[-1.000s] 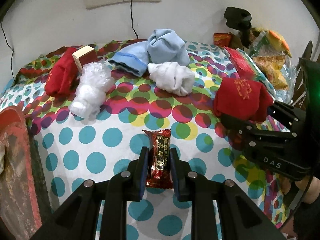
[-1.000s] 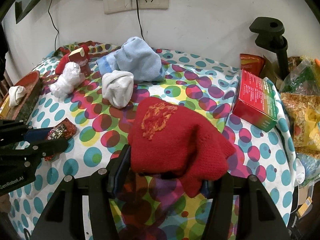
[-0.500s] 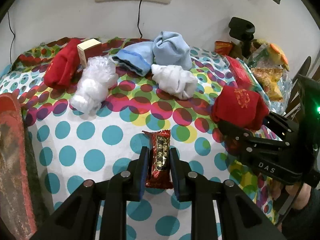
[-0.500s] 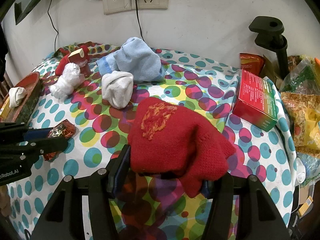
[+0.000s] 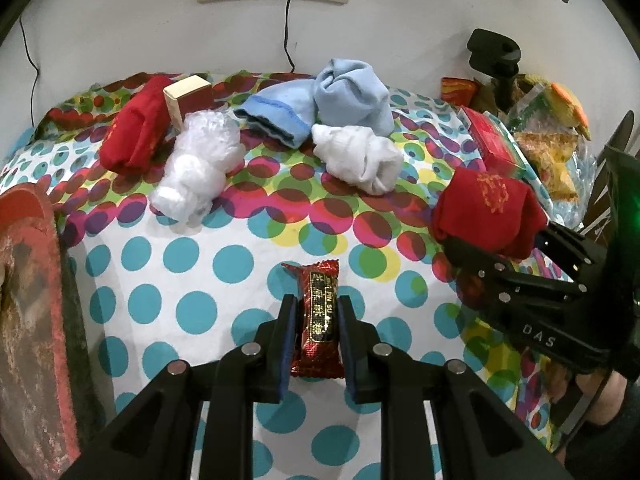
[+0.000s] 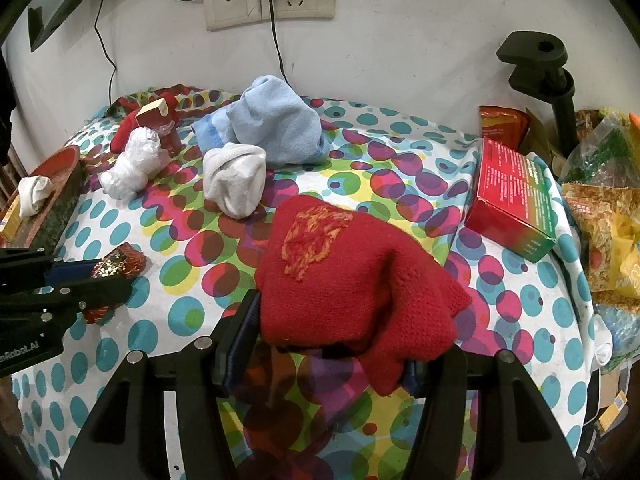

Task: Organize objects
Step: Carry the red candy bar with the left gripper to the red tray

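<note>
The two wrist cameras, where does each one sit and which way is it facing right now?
Left wrist: sits on the left gripper, looking down and forward over the dotted tablecloth to the wall; its fingers clamp a red snack bar; the right gripper and a bit of hand show at right.
Right wrist: sits on the right gripper, same heading; its fingers grip a red knitted cloth; the left gripper shows at left.
Shared: snack bar, red cloth, white sock bundle, blue towel, wall sockets.
</note>
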Tool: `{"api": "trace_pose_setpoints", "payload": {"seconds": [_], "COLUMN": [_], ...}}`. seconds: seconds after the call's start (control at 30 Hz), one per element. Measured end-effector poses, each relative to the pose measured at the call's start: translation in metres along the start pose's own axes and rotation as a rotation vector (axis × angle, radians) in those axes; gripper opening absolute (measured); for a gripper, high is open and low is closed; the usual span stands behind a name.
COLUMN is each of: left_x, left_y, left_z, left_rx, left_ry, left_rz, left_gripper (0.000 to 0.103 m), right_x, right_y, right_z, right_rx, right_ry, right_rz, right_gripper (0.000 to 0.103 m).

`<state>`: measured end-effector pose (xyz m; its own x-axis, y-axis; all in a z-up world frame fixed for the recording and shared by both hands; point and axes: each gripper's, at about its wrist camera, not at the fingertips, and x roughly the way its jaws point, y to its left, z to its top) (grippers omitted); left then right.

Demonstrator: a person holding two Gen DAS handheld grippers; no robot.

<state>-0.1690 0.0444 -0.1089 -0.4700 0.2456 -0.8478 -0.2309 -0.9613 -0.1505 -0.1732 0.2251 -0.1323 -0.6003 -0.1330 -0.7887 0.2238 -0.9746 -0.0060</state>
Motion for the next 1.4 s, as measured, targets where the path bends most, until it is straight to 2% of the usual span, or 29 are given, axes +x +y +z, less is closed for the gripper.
{"api": "trace_pose_setpoints", "payload": {"seconds": [0.17, 0.53, 0.83, 0.93, 1.07, 1.13, 1.4], "left_x": [-0.003, -0.019, -0.044, -0.057, -0.073, -0.082, -0.115], "left_y": [0.002, 0.001, 0.008, 0.017, 0.026, 0.034, 0.085], "left_z": [-0.003, -0.008, -0.012, -0.016, -0.019, -0.021, -0.036], "left_rx": [-0.007, 0.030, -0.013, -0.060, -0.073, -0.093, -0.183], "left_ry": [0.007, -0.008, -0.052, -0.080, -0.106, -0.120, -0.169], "left_rz": [-0.008, 0.067, 0.107, 0.107, 0.157, 0.159, 0.246], "left_gripper": [0.020, 0.020, 0.020, 0.020, 0.020, 0.020, 0.020], "right_x": [0.000, 0.001, 0.001, 0.001, 0.001, 0.001, 0.001], "right_y": [0.001, 0.000, 0.000, 0.001, 0.000, 0.000, 0.000], "right_z": [0.001, 0.000, 0.001, 0.001, 0.001, 0.000, 0.000], "right_rx": [-0.001, -0.004, -0.003, -0.004, -0.004, -0.004, -0.005], "right_ry": [0.000, 0.002, 0.001, 0.001, 0.001, 0.001, 0.001], "right_rz": [-0.001, -0.005, -0.004, -0.005, -0.005, -0.005, -0.006], "right_gripper": [0.057, 0.057, 0.057, 0.057, 0.057, 0.057, 0.057]}}
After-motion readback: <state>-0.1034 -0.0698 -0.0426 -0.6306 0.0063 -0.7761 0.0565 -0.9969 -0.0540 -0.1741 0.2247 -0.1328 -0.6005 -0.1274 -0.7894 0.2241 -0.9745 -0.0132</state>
